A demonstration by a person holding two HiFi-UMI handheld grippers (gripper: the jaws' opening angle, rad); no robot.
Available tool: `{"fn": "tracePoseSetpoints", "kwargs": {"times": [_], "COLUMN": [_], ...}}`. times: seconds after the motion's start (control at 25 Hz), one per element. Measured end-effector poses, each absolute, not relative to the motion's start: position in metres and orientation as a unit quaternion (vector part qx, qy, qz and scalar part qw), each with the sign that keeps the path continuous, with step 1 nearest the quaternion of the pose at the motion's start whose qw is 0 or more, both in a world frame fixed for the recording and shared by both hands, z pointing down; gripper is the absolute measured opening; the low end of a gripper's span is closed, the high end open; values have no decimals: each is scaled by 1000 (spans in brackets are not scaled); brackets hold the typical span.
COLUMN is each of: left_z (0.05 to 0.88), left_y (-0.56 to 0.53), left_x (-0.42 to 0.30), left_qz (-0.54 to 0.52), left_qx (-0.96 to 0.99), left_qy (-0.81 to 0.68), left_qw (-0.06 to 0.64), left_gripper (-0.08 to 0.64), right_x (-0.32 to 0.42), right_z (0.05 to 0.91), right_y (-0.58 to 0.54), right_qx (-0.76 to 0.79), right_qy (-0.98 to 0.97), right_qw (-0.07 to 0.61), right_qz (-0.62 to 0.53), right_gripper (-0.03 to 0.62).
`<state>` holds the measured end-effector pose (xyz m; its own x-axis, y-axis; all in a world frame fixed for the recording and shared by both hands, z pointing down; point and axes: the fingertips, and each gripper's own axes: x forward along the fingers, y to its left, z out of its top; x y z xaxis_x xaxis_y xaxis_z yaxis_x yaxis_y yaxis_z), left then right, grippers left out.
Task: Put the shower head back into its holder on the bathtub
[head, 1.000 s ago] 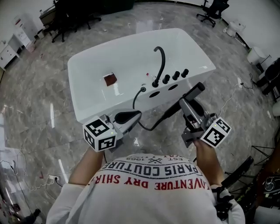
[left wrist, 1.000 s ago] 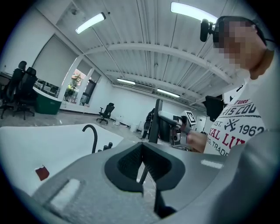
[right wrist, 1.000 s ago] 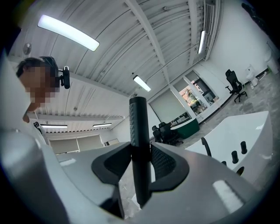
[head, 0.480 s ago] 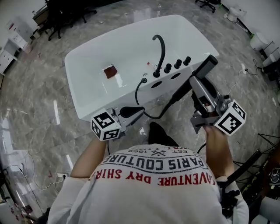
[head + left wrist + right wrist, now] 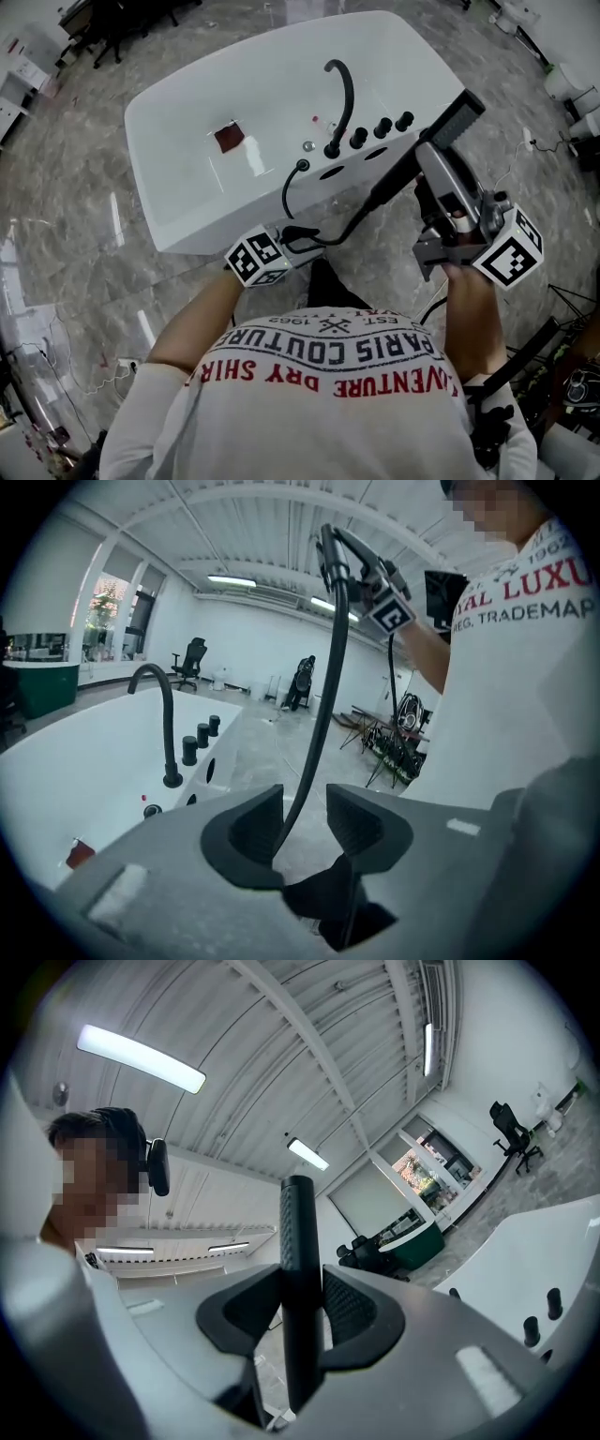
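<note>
The person stands close by in a white printed shirt (image 5: 328, 370), a tool in each fist. The left hand-held gripper (image 5: 305, 806) sits low in front of the body. Its jaws have just been opening and now stand wide, and the black hose (image 5: 336, 232) runs loosely up between them without being pinched. Up and to the right of it, the right hand-held gripper (image 5: 302, 1309) points slightly upward. It is clamped firmly on the ribbed black handle of the shower head (image 5: 450, 122), which juts out past its jaws toward the tub's right end, well clear of the tub deck.

From the bottom of that handle the hose sags down to the left hand-held gripper, then loops up to a fitting on the near rim of the white bathtub (image 5: 178, 220). That rim is just beyond the left hand-held gripper.

On the deck, between the two grippers, are two dark oval openings (image 5: 331, 173). Just past them stand a row of round black knobs (image 5: 382, 128) and a tall curved black spout (image 5: 343, 94).

Farther in, a small reddish-brown square (image 5: 229, 138) lies on the tub floor.

Grey marble floor (image 5: 75, 216) spreads around the tub, and office chairs (image 5: 190, 658) stand by the far wall.
</note>
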<state>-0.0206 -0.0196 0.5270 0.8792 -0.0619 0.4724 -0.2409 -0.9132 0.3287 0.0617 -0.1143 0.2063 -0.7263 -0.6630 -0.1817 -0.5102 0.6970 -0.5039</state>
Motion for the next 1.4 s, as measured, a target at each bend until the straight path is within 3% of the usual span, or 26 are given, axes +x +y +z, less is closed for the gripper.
{"fn": "tracePoseSetpoints", "kwargs": {"times": [0.12, 0.48, 0.72, 0.88, 1.08, 1.4], "left_z": [557, 637, 655, 663, 672, 674], "left_y": [-20, -27, -33, -37, -39, -44], "left_x": [-3, 29, 52, 54, 63, 69], "left_qz": [265, 333, 349, 339, 341, 338], "left_qx": [944, 918, 919, 920, 920, 921], "left_qy": [-67, -53, -49, -63, -60, -62], "left_qw": [182, 207, 177, 184, 185, 184], "left_gripper": [179, 181, 179, 102, 135, 87], "right_x": [62, 69, 83, 92, 95, 107], "right_z": [202, 197, 190, 189, 188, 192], "right_y": [-124, -138, -140, -139, -139, -146], "right_qx": [-315, -286, -295, -300, -298, -309], "right_qy": [905, 911, 909, 905, 906, 901], "right_qw": [178, 181, 181, 187, 188, 188], "right_qz": [-224, -237, -232, -236, -234, -239], "right_gripper": [138, 137, 138, 138, 138, 137]}}
